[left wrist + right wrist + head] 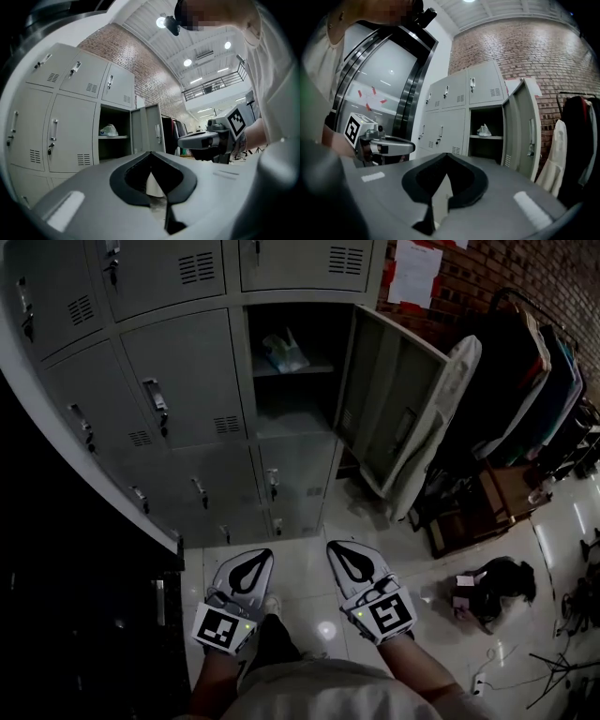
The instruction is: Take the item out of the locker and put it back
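Note:
The item, a pale crumpled plastic bag (284,351), lies on the upper shelf of the open locker (291,418); it also shows as the bag (108,131) in the left gripper view and the bag (483,131) in the right gripper view. Both grippers hang low over the floor, well short of the locker. My left gripper (253,555) is shut with nothing in it, its tips meeting (151,152). My right gripper (343,547) is shut and empty too (446,154). They point side by side toward the locker, a little apart.
The locker door (394,399) swings out to the right. A white coat (441,418) hangs beside it, in front of a clothes rack (534,371). A dark bag (492,589) lies on the tiled floor at right. Closed lockers (178,381) fill the left.

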Demonstrator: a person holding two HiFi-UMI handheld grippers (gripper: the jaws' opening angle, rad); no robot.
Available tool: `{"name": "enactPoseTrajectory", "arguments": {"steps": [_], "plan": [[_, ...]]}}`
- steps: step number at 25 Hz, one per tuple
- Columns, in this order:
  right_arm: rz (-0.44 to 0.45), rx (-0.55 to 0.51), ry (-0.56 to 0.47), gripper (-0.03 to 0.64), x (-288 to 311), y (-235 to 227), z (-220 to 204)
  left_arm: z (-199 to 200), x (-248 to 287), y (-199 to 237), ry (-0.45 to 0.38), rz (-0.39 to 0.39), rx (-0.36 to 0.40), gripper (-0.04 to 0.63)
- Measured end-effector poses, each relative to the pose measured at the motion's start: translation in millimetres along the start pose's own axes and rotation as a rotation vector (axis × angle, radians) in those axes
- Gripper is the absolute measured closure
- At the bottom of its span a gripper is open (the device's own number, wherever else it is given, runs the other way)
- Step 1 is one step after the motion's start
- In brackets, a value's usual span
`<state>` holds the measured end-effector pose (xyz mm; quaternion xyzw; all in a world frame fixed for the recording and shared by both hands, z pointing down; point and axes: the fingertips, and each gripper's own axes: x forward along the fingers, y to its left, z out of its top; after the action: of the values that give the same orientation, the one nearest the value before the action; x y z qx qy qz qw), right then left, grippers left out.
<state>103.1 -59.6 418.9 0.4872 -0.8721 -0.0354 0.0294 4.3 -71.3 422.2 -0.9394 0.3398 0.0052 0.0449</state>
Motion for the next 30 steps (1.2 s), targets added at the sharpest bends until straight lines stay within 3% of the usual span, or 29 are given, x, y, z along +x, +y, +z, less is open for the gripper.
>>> {"name": "enactPoseTrajectory", "arguments": {"steps": [3, 8, 11, 13, 20, 30], "plan": [[0.004, -0.014, -0.009, 0.617, -34.0, 14.6, 4.8, 10.2, -19.5, -33.2, -0.014, -0.002, -0.03, 0.609], [0.014, -0.014, -0.021, 0.617, -62.0, 38.7, 12.1, 21.4, -43.5, -59.6, -0.023, 0.001, 0.0, 0.609], [-0.009, 0.049, -0.038, 0.618, -67.2, 41.8, 14.2, 21.9, -49.3, -67.2, -0.02, -0.011, -0.007, 0.609], [-0.017, 0.115, -0.045, 0.618, -67.2, 43.6, 14.3, 24.3, -52.6, -69.7, -0.025, -0.023, -0.008, 0.609], [0.005, 0.119, -0.062, 0.618, -57.8, 63.2, 28.0, 31.7, -69.5, -68.0, -0.04, -0.05, -0.003, 0.609], [0.025, 0.036, -0.045, 0.618, -57.6, 76.6, 29.5, 34.6, -77.7, -59.1, -0.023, -0.025, -0.012, 0.609]]}}
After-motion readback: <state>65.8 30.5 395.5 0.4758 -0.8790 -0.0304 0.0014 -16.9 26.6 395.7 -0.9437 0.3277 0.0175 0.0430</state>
